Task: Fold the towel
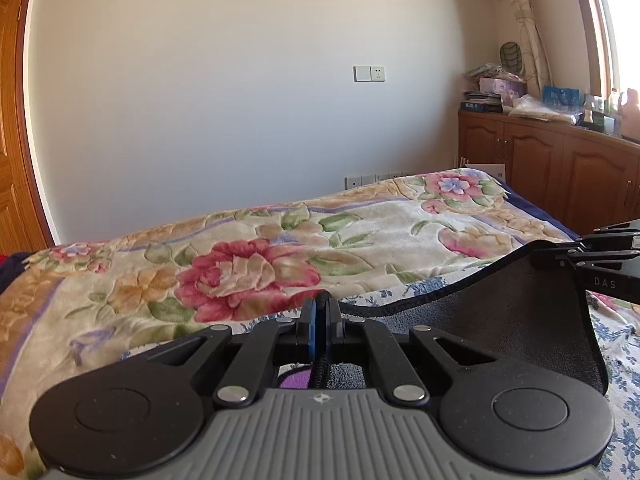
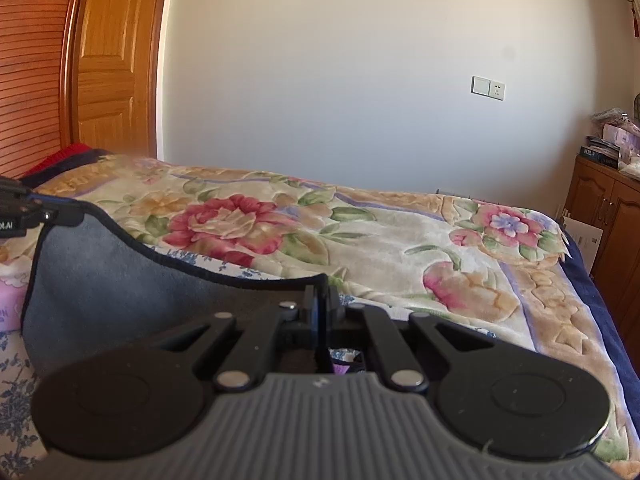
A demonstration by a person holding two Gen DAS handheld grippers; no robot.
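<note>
A dark grey towel (image 1: 520, 312) with a black stitched hem hangs between my two grippers above the bed. My left gripper (image 1: 320, 304) is shut on one corner of its top edge. The right gripper (image 1: 576, 254) shows at the right of the left wrist view, clamped on the other corner. In the right wrist view the towel (image 2: 120, 272) sags to the left, my right gripper (image 2: 320, 292) is shut on its near corner, and the left gripper (image 2: 44, 214) holds the far corner at the left edge.
The bed carries a cream floral blanket (image 1: 280, 248) over a blue-flowered sheet (image 1: 624, 360). A wooden cabinet (image 1: 560, 160) with clutter on top stands at the right under a window. A wooden door (image 2: 108, 60) is at the left, a white wall behind.
</note>
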